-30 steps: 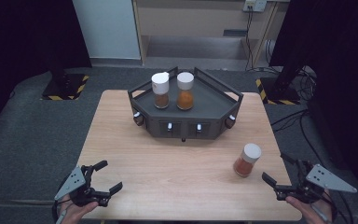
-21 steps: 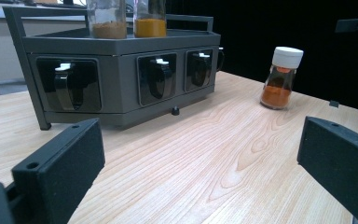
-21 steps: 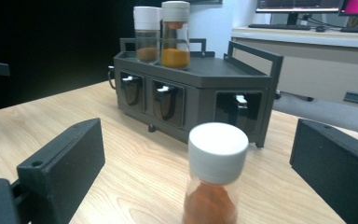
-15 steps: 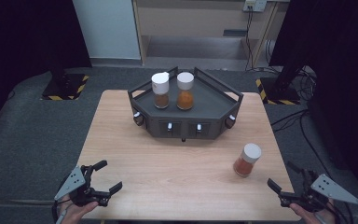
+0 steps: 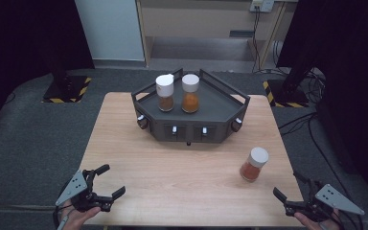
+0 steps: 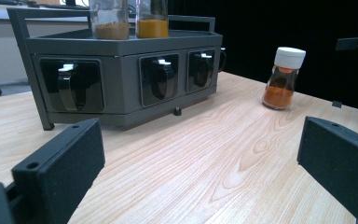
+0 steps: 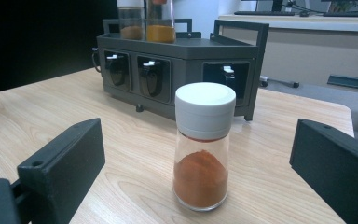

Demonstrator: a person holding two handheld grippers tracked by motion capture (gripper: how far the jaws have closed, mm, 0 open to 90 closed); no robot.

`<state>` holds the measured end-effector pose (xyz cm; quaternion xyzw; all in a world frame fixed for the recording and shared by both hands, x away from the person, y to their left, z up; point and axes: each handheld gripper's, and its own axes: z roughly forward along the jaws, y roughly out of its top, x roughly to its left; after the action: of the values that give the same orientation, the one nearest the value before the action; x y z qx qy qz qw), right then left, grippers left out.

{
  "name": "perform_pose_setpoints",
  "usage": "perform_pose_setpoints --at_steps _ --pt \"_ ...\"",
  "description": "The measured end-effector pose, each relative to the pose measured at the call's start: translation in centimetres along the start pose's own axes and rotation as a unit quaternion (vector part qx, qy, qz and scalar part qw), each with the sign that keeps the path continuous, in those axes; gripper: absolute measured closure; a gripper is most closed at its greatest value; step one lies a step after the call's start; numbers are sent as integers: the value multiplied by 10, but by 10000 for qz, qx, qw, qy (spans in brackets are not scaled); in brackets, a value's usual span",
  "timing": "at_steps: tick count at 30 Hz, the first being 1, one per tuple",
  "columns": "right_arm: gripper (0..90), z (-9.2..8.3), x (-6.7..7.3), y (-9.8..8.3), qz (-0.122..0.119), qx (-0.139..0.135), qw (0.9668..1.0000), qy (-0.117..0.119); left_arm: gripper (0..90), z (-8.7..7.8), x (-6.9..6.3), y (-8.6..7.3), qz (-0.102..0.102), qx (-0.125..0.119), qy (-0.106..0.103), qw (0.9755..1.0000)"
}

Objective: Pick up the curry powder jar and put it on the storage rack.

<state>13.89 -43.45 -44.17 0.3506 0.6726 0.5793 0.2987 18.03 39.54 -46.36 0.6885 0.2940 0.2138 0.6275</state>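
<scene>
Wood counter (image 5: pixel 182 167); upright spice jar (image 5: pixel 254 164) sits at 11 o'clock from the empty, wide-open right claw (image 5: pixel 294 194); left claw (image 5: pixel 106 183) gapes too, much farther off.

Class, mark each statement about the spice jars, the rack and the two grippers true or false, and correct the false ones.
1. Two jars stand on the rack. True.
2. The lone jar on the table lies on its side. False: it stands upright.
3. The right gripper is shut on the lone jar. False: it is open and apart from it.
4. The left gripper is open. True.
5. The lone jar has a black cap. False: white.
</scene>
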Motion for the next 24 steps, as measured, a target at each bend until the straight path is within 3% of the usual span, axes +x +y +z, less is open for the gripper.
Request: perform_pose_setpoints --at_steps 24 --pt "34 3 0 -21 -26 48 10000 -53 0 0 0 0 22 7 10 10000"
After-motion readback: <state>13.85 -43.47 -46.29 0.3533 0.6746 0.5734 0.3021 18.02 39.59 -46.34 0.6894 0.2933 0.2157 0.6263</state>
